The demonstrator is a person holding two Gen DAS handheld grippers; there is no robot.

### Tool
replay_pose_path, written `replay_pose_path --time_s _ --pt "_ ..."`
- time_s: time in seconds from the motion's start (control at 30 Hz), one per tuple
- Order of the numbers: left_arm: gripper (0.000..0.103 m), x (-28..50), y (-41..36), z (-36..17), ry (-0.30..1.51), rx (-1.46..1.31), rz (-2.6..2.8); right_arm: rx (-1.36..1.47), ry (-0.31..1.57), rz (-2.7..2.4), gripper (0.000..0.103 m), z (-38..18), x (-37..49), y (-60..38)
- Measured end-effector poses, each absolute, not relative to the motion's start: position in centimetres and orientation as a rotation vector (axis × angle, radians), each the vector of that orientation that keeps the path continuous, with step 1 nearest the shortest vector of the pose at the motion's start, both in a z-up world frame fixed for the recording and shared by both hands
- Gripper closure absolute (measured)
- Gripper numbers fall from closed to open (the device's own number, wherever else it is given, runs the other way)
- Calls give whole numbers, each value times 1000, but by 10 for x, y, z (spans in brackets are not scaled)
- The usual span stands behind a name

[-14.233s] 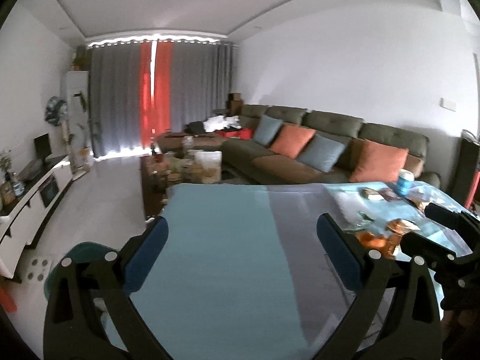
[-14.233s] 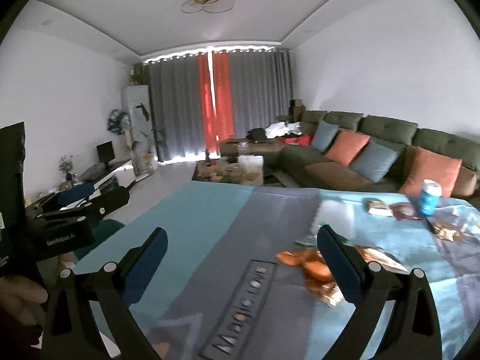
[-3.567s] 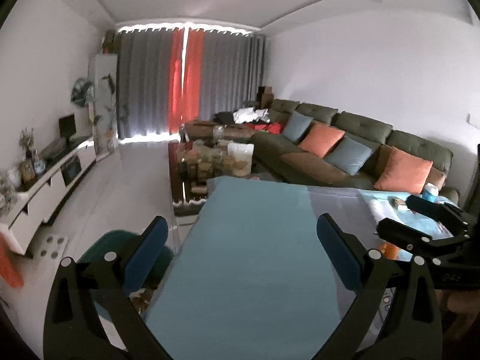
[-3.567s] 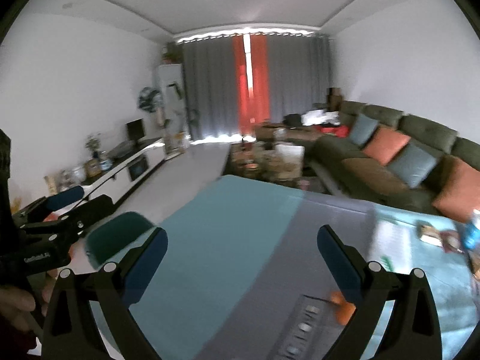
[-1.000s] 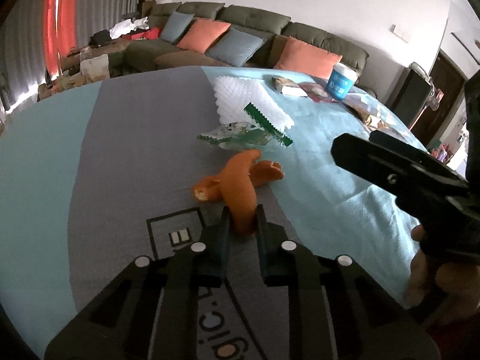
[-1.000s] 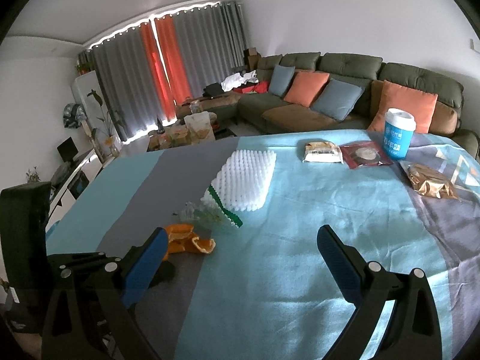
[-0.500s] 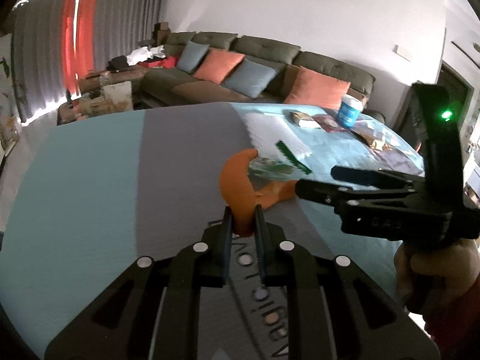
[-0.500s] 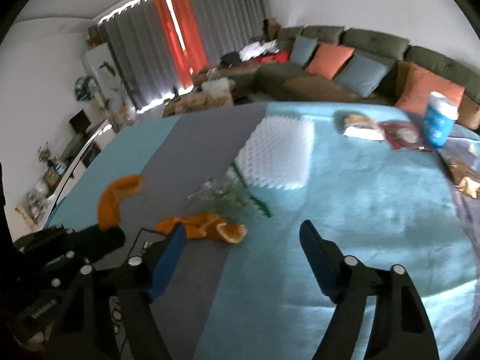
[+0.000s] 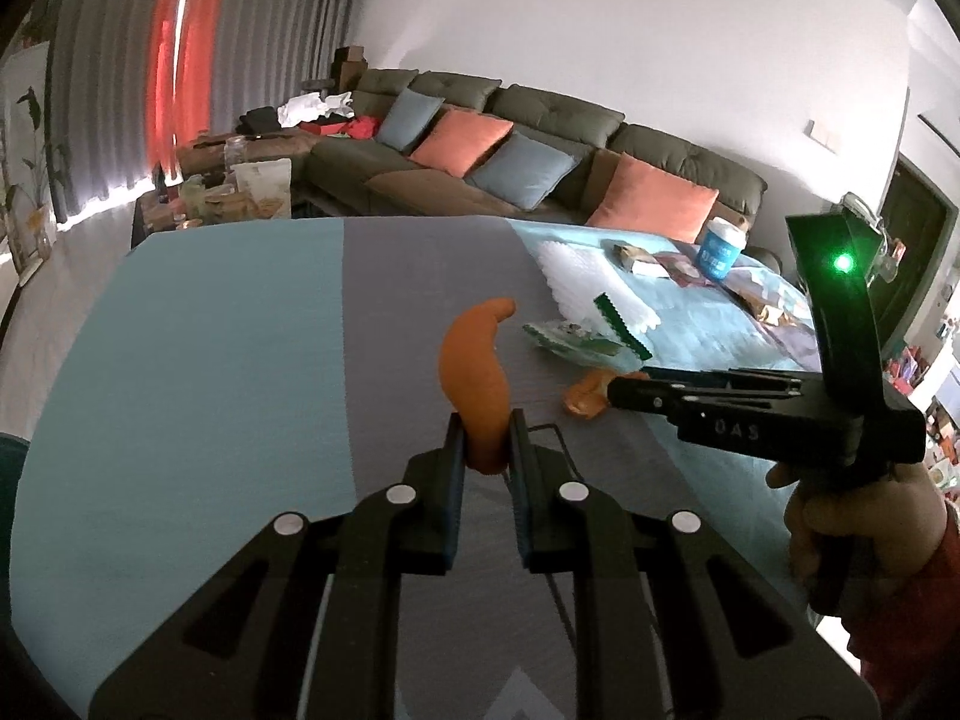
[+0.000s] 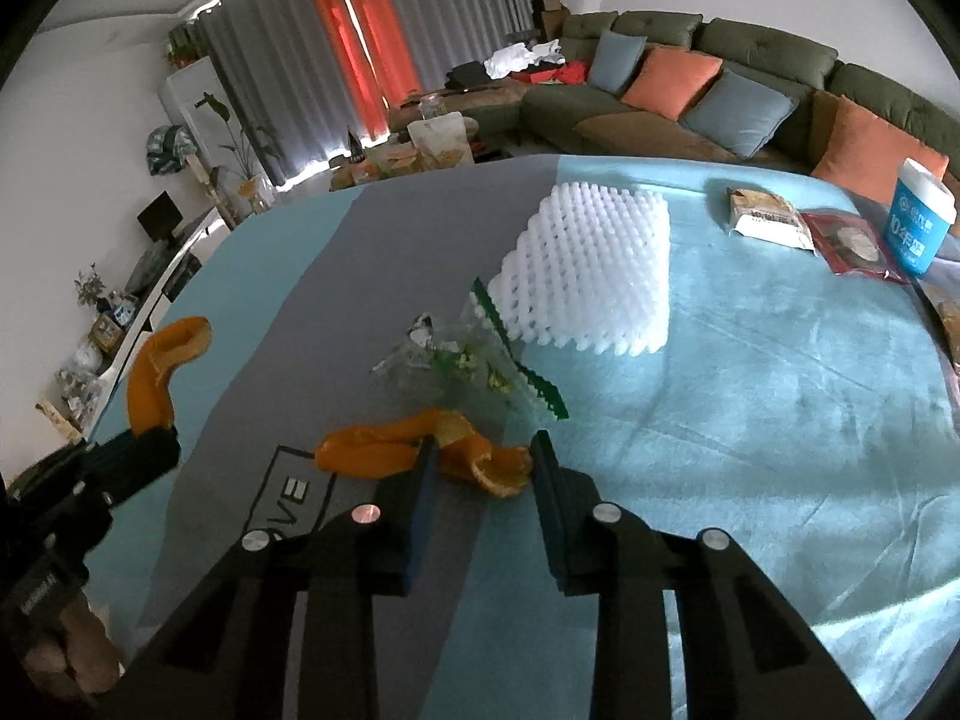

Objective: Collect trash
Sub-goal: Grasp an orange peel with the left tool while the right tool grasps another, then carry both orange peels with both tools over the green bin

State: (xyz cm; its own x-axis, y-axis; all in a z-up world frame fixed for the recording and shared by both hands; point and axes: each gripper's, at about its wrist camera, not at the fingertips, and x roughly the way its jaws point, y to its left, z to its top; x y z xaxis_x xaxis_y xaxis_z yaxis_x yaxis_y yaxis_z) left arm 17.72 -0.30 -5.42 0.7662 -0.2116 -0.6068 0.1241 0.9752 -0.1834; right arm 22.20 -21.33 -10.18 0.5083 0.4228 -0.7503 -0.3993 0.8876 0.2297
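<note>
My left gripper is shut on a curved strip of orange peel and holds it above the table. The strip also shows in the right wrist view at the left. My right gripper is partly closed around a second piece of orange peel that lies on the grey and teal tablecloth. The jaws stand on either side of the peel, a little apart from it. In the left wrist view the right gripper's tip reaches that peel.
A clear and green plastic wrapper lies just beyond the peel. A white foam net, a snack packet, a dark red packet and a blue cup lie farther back. A sofa stands behind the table.
My left gripper closed on one strip of peel and lifted it off the table. My right gripper came down to the remaining peel and its jaws narrowed around it.
</note>
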Motion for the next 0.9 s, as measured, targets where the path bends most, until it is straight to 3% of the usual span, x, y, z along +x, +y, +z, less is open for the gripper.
replay_pose_path --time_s 0.23,0.9 --pt "89 167 11 -45 640 -151 -160 21 900 502 90 -97 209 -211" --pt "89 88 103 3 475 -165 79 -54 650 739 92 -1 153 -110"
